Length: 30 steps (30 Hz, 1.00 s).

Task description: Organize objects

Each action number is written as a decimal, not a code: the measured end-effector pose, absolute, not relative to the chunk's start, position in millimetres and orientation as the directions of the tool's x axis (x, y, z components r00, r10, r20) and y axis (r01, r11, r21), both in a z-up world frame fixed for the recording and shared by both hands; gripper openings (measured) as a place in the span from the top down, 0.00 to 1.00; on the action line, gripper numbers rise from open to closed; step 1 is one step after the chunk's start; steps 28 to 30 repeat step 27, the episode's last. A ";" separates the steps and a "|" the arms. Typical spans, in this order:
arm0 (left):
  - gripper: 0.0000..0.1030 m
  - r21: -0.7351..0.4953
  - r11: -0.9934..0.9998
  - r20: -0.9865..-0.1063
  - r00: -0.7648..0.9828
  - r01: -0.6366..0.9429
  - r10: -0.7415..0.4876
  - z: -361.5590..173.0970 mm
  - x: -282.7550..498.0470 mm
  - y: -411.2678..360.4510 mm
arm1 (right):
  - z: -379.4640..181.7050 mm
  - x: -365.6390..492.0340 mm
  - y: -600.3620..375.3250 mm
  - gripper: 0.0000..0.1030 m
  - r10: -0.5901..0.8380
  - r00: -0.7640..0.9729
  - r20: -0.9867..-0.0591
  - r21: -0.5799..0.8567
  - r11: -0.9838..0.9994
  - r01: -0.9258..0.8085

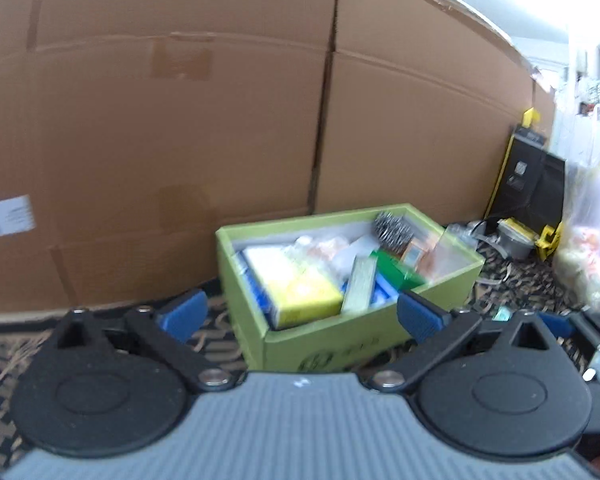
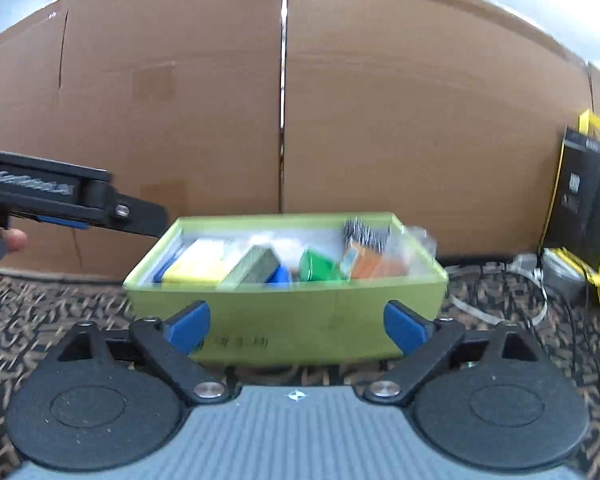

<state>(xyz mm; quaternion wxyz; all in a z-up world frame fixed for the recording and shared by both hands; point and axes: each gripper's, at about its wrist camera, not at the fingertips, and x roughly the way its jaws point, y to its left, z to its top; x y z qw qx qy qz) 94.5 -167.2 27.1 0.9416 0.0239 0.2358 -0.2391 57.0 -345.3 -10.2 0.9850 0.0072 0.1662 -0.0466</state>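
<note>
A light green open box [image 1: 320,344] stands on the patterned carpet, filled with small goods: a yellow carton [image 1: 296,284], a green pack [image 1: 396,268], an orange pack [image 1: 416,250] and a steel scourer [image 1: 394,230]. My left gripper [image 1: 300,316] is open, its blue pads on either side of the box's near corner, with nothing between them. In the right wrist view the same box [image 2: 284,218] lies just ahead. My right gripper [image 2: 297,326] is open in front of its near wall, holding nothing. The left gripper [image 2: 80,200] shows at the left, held by a hand.
Large cardboard cartons [image 1: 180,120] form a wall right behind the box. At the right stand a black and yellow package [image 2: 580,192], loose cables [image 2: 500,288] and plastic bags [image 1: 592,220]. Patterned carpet [image 2: 60,300] covers the floor.
</note>
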 end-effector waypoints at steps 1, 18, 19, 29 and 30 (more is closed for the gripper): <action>0.00 -0.060 0.894 -0.469 0.778 0.445 -0.419 25.1 86.4 -164.1 | -13.9 47.4 -344.2 0.05 -0.094 0.935 -0.342 -0.004 0.995 0.098; 0.00 -0.033 0.931 -0.577 0.754 0.362 -0.314 -3.2 37.8 -156.3 | -11.6 -8.3 -340.6 0.03 -0.185 0.910 -0.371 -0.030 0.982 0.187; 0.00 -0.032 0.930 -0.578 0.752 0.366 -0.316 -3.3 37.8 -157.1 | -12.2 -8.7 -341.0 0.03 -0.184 0.909 -0.374 -0.026 0.982 0.188; 0.00 -0.034 0.923 -0.587 0.740 0.384 -0.329 -5.9 39.1 -161.4 | -17.9 -6.0 -341.2 0.03 -0.178 0.901 -0.395 -0.013 0.982 0.189; 0.00 -0.034 0.923 -0.587 0.740 0.384 -0.329 -5.9 39.1 -161.4 | -17.9 -6.0 -341.2 0.03 -0.178 0.901 -0.395 -0.013 0.982 0.189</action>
